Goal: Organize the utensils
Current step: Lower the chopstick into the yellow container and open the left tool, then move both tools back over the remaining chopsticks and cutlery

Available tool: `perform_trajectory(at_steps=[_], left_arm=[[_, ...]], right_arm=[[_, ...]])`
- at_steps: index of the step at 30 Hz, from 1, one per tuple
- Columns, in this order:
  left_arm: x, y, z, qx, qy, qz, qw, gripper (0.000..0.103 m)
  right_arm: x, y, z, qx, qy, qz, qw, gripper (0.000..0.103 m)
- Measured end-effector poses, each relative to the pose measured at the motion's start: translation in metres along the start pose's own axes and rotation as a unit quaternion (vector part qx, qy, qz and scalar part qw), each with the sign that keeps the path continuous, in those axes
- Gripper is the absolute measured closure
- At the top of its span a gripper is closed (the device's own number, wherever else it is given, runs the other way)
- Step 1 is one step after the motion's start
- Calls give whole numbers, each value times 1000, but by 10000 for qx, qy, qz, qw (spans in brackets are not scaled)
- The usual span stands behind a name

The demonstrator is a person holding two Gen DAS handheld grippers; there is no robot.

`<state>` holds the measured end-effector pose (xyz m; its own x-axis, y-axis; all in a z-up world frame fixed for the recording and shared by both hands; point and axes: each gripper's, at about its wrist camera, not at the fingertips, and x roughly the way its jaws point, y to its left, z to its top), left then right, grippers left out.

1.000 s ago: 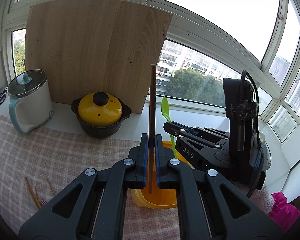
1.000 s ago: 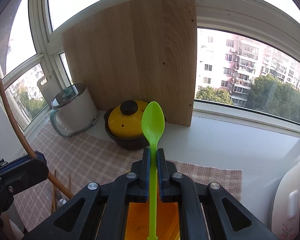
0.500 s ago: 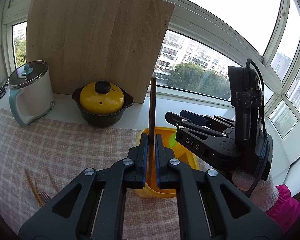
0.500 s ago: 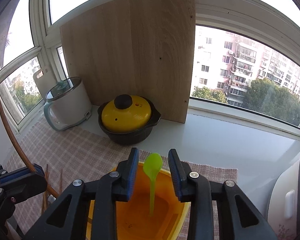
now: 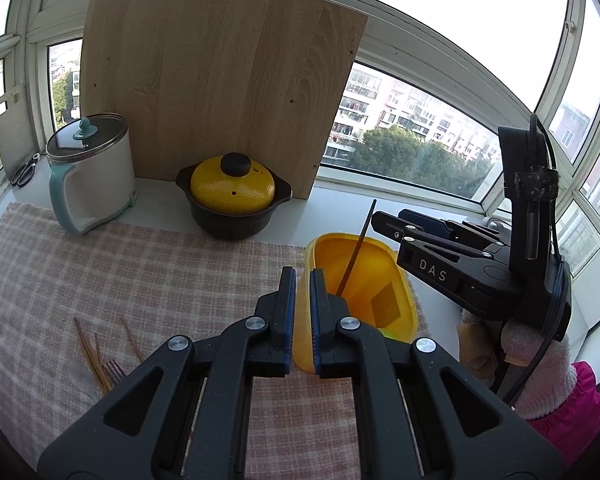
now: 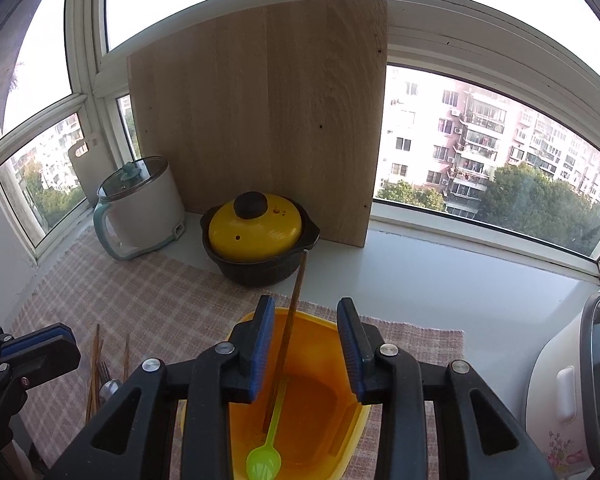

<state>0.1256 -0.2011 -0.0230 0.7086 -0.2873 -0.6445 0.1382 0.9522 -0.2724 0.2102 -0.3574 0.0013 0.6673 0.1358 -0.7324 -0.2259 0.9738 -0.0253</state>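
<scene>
Chopsticks (image 6: 94, 364) partly behind left gripper (image 6: 32, 348)

A home kitchen windowsill: yellow-lidded black clay pot (image 6: 260, 238), white electric cooker with glass lid (image 5: 90, 176), apartment blocks outside.

my grippers (image 6: 306, 344): matt black plastic, ribbed blue pads | container (image 6: 320, 400): glossy yellow plastic | spoon (image 6: 266, 454): shiny green plastic | chopstick (image 6: 290, 328): smooth brown wood | cloth (image 5: 120, 272): woven checked fabric | board (image 5: 220, 92): matt pale wood grain | pot lid (image 5: 232, 188): glazed yellow
</scene>
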Motion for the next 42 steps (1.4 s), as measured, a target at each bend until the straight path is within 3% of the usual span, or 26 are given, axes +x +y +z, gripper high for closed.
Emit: perform_trajectory(at_steps=[9,16,17,20,26,35,42], left_arm=[[-26,21,-12,-142,-57,219,9996,99],[-45,57,-18,-280,1,314,9991,99],[-47,63,-19,-244,12,328,9992,97],[-55,83,-23,-203,40,397,9990,68],[-68,133,-28,-233,196,456,9985,67],[-86,191,-43,-412,326,502,9974,67],[-80,210,-66,-816,464,645,9935,67]], right_arm=[[-26,16,-9,-117,-194,-62,9997,47],[-41,39,-15,-108,-258,-123,9995,35],[-43,43,-17,-95,-276,-157,9995,32],[-47,57,-19,-50,-331,-277,9991,23],[-52,95,-23,-29,-428,-497,9978,10],[-30,163,-34,-400,-113,-293,9987,10],[-9,179,-45,-489,179,153,9985,16]])
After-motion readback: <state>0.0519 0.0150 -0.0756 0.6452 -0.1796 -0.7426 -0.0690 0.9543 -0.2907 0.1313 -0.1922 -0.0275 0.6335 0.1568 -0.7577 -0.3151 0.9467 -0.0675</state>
